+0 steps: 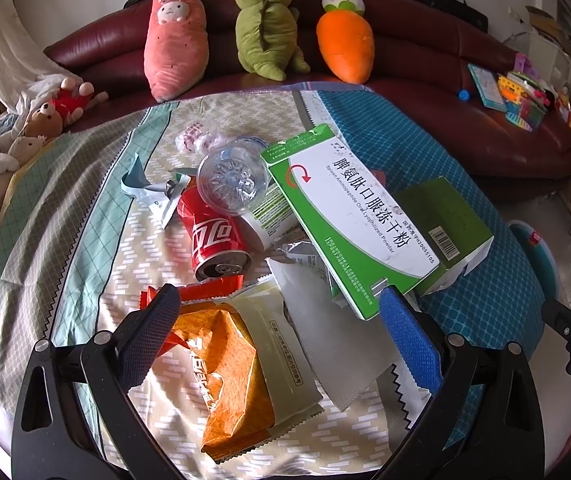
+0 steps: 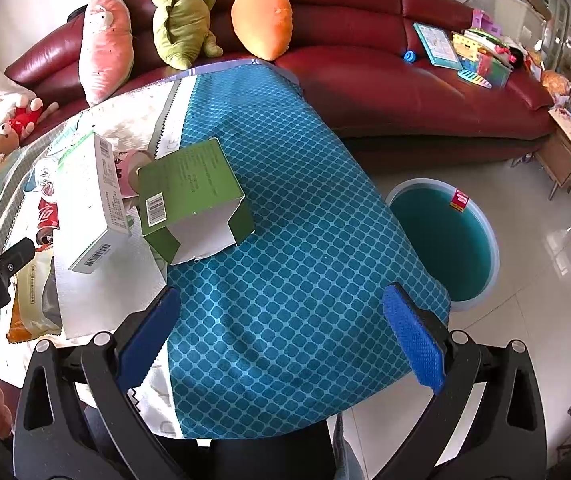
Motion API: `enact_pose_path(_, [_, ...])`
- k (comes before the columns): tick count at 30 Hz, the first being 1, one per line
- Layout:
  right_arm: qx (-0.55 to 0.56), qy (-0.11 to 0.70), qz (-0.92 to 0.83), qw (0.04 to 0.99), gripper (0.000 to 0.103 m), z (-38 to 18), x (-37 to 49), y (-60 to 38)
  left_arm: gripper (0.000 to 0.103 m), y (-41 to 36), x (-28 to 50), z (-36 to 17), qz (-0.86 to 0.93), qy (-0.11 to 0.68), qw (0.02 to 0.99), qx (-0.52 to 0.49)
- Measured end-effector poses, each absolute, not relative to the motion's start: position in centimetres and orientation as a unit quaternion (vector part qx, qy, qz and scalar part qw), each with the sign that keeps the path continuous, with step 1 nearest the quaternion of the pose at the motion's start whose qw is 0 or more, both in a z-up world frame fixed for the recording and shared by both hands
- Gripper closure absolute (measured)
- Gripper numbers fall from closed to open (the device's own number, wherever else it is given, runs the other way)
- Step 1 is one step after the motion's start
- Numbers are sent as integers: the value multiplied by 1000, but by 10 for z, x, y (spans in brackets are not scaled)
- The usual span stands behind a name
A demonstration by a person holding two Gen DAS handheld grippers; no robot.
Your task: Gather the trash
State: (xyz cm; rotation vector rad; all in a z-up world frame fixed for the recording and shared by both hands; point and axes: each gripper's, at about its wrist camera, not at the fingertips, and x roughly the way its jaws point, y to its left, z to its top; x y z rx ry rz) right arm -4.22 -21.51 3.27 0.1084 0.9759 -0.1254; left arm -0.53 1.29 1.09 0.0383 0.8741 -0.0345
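A: Orange wrapper (image 1: 229,380) nearest, right under left gripper (image 1: 281,312), fingers spread wide, nothing held.

B: Right gripper (image 2: 281,320)?

A: Also spread wide, empty, hovering over blue cloth (image 2: 285,240). Bin (image 2: 445,240) on floor just off that table edge, one pink scrap inside.

B: Trash location?

A: Piled mid-table: cola can (image 1: 213,240) on its side, clear bottle (image 1: 233,184) leaning on can, white-green box (image 1: 349,216) tilted across pile, dark green box (image 1: 445,220) beside it with flap open. White pouch (image 1: 325,340) and beige packet (image 1: 281,360) overlapping orange wrapper.

B: Risks?

A: Likely double-grab: wrappers layered, so closing on orange one could drag beige packet along. Tilted box propped on pile, probably slides if anything under it gets pulled. Bottle round and loose, could roll off can. Cloth loose too, might snag in fingers. Can possibly not empty, cannot tell.
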Motion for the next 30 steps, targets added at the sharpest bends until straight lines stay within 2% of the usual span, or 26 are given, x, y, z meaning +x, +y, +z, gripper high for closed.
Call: enact_pose_path(30, [46,489,-65,868,6,12,-34,-215,4,17,4,1,-23,435,900,13])
